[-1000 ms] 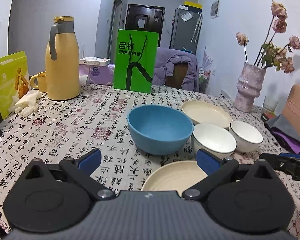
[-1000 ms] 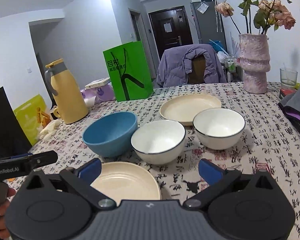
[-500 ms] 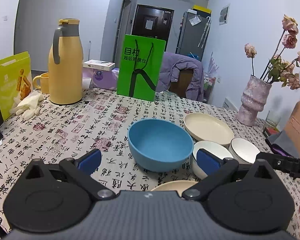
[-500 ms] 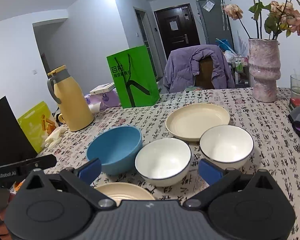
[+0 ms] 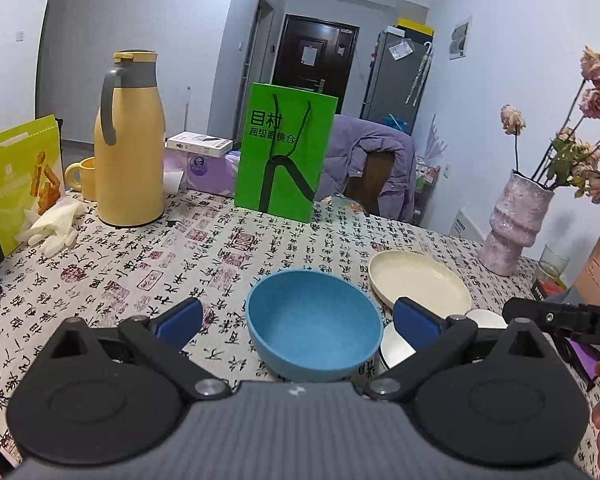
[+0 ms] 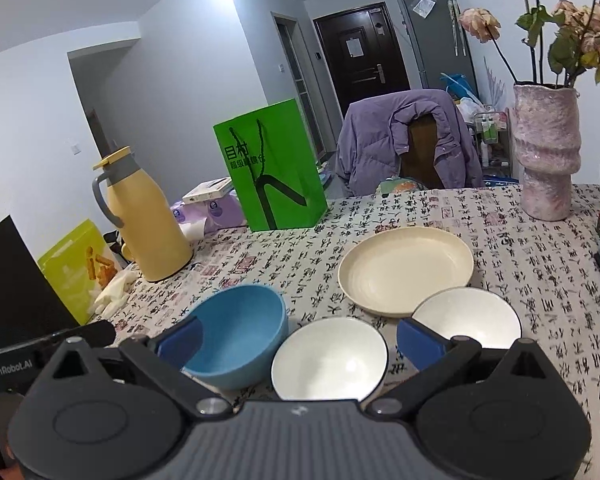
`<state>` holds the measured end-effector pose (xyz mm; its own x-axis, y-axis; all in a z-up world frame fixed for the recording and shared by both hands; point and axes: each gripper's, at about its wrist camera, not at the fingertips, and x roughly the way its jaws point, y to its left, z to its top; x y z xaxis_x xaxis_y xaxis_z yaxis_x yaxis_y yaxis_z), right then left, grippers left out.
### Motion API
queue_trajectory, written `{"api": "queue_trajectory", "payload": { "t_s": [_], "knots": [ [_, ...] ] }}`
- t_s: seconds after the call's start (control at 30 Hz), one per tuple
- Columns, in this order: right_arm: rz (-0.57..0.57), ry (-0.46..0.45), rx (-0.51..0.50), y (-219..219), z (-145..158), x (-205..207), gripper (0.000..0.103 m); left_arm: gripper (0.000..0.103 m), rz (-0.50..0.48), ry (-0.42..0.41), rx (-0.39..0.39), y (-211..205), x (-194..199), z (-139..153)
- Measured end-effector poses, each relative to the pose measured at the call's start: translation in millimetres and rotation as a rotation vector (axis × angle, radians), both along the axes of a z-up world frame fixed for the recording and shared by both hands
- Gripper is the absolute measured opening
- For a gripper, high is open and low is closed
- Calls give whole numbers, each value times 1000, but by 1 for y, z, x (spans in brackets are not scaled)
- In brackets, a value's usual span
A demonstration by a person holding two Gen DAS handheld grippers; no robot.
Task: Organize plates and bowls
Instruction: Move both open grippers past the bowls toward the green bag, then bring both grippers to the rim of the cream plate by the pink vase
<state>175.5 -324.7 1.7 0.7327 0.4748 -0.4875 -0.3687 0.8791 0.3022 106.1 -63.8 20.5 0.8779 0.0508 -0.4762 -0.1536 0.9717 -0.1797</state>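
Observation:
A blue bowl [image 5: 314, 326] [image 6: 240, 340] sits on the patterned tablecloth. Beside it stand two white bowls, the nearer white bowl [image 6: 330, 360] [image 5: 394, 350] and the farther white bowl [image 6: 468, 316]. A cream plate [image 6: 406, 270] [image 5: 418, 282] lies behind them. My left gripper [image 5: 298, 320] is open and empty, raised above the table near the blue bowl. My right gripper [image 6: 298, 338] is open and empty, raised in front of the white bowls. A second cream plate seen earlier is now hidden below both grippers.
A yellow thermos [image 5: 128, 148], a yellow mug [image 5: 80, 176], white gloves [image 5: 54, 226] and a snack bag [image 5: 20, 180] stand at the left. A green paper bag [image 5: 284, 160] stands at the back. A pink vase [image 6: 548, 152] with dried flowers stands at the right.
Both grippers have risen and drawn back, so the dishes sit lower in view. The near cream plate has dropped out of sight under the grippers. No dish has moved.

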Motion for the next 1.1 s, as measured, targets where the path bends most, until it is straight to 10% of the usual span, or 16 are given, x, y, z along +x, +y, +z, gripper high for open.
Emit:
{"api": "queue_trajectory", "payload": {
  "t_s": [1.1],
  "knots": [
    [-30, -7, 95, -1, 18, 148, 103, 103, 97, 43, 1, 4, 107, 15]
  ]
}}
